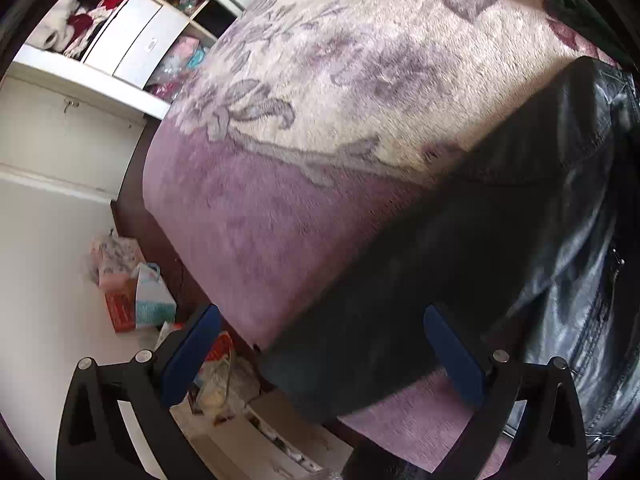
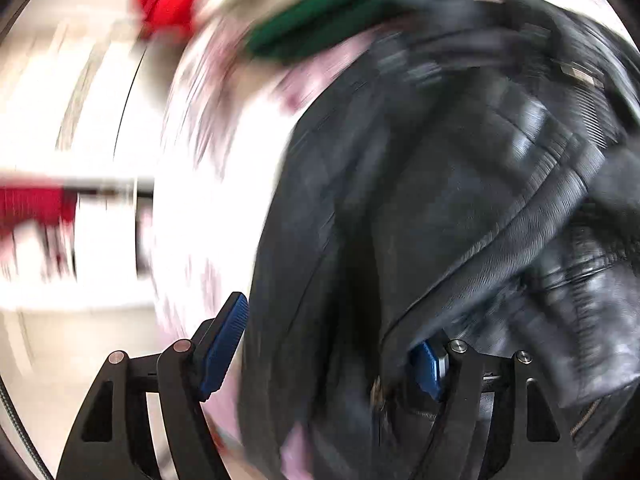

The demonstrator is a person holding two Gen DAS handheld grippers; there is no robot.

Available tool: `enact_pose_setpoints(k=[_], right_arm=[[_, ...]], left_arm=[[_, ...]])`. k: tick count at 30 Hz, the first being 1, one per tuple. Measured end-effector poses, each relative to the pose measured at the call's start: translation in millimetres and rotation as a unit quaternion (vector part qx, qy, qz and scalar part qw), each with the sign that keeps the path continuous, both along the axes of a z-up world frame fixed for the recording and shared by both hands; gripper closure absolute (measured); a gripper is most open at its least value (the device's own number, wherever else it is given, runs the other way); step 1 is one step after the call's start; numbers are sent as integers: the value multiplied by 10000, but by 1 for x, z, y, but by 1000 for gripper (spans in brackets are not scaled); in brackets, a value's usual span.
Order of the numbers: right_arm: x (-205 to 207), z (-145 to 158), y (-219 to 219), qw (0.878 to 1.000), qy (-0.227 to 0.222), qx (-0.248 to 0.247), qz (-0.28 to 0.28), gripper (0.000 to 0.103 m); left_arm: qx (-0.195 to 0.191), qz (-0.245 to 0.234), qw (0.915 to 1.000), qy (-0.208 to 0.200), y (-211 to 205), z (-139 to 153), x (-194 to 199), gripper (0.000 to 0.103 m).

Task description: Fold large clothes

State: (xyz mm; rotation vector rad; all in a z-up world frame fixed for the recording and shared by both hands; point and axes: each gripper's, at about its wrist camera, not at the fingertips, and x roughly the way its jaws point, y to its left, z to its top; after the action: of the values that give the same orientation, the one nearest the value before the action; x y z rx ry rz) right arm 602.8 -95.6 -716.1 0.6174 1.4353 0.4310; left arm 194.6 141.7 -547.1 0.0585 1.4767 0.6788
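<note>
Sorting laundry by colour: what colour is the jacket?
Black, glossy jacket; left wrist view shows it best.

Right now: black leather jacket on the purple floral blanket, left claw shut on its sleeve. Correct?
Not quite. The left wrist view shows the left claw open, its blue pads spread wide with part of the jacket lying between them, not pinched. The rest holds: a black leather jacket on the purple floral blanket.
</note>
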Motion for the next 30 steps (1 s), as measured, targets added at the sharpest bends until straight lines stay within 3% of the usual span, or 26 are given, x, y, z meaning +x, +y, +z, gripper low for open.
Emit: enact_pose_setpoints(k=[3, 8, 12, 14, 16, 17, 18, 20, 23, 25, 27, 30], right_arm=[[-20, 8, 3, 9991, 88, 254, 321, 26], [-56, -3, -91, 9939, 492, 201, -965, 26], [-102, -34, -178, 9619, 1161, 365, -2450, 26], [-106, -57, -193, 9459, 1308, 792, -2862, 26], [-102, -76, -195, 9271, 1366, 1274, -3249, 37], [-102, -81, -196, 9196, 1278, 1396, -3442, 57], [-97, -85, -193, 9174, 1283, 1288, -3539, 70], [-97, -87, -195, 9123, 1202, 1197, -3726, 75], [-108, -79, -209, 9107, 1177, 688, -3898, 76], [-105, -70, -202, 9193, 1294, 569, -3672, 74], [-98, -39, -174, 9453, 1042, 461, -3057, 62], [-77, -7, -105, 9687, 626, 649, -2312, 49]], left_arm=[[52, -20, 10000, -37, -17, 3, 0, 0], [61, -94, 9999, -101, -40, 5, 4, 0], [-72, -23, 10000, -60, -56, 1, 3, 0], [-76, -71, 9999, 7, -65, -2, 2, 0], [-81, -148, 9998, 81, -74, -6, 3, 0], [-75, -203, 9997, 96, -79, -6, 3, 0], [-58, -248, 9996, 104, -83, -6, 4, 0], [-30, -301, 9995, 109, -87, -5, 5, 0], [11, -318, 9994, 111, -88, -3, 7, 0], [210, -346, 9991, 95, -87, 0, 8, 0], [495, -394, 9980, 63, -84, 1, 10, 0], [676, -285, 9973, 36, -69, 0, 10, 0]])
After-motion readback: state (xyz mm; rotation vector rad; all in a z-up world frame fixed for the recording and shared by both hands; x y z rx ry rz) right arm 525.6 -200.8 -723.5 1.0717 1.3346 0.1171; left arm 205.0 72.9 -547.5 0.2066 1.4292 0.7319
